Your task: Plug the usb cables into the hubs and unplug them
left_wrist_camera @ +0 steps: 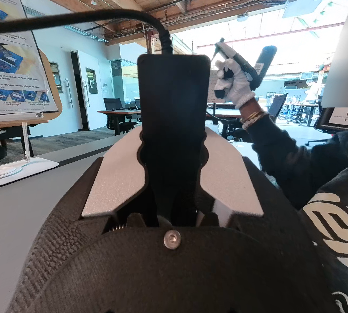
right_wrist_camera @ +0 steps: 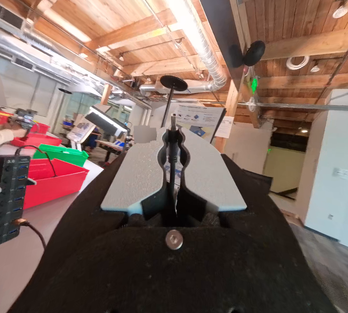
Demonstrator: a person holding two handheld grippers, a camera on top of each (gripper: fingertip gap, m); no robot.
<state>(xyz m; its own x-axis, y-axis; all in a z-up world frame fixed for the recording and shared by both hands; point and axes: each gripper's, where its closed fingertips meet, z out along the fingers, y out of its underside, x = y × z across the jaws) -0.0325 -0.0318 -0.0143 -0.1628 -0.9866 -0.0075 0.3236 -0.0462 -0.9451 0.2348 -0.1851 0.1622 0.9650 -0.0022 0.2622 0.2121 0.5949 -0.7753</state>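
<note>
My left gripper point(left_wrist_camera: 173, 134) is shut on a black USB hub point(left_wrist_camera: 173, 96) and holds it upright above the table; the hub's thick black cord point(left_wrist_camera: 94, 18) leaves its top and runs left. The hub's port face shows at the left edge of the right wrist view point(right_wrist_camera: 11, 196), with blue ports and a brown cable point(right_wrist_camera: 32, 228) plugged in low down. My right gripper point(right_wrist_camera: 173, 134) is shut on a black USB cable point(right_wrist_camera: 172, 164), whose metal plug point(right_wrist_camera: 173, 121) sticks out past the fingertips. It also shows in the left wrist view point(left_wrist_camera: 243, 62), raised in a white-gloved hand point(left_wrist_camera: 231, 85) to the right of the hub.
A grey table point(left_wrist_camera: 37, 200) lies below. An instruction sheet on a stand point(left_wrist_camera: 22, 59) is at the left. Red bins point(right_wrist_camera: 56, 177) and a green bin point(right_wrist_camera: 62, 153) sit on the table beyond the hub. A monitor point(left_wrist_camera: 335, 77) stands at the right. Some 35 centimeters of space lies between my two pairs of fingers.
</note>
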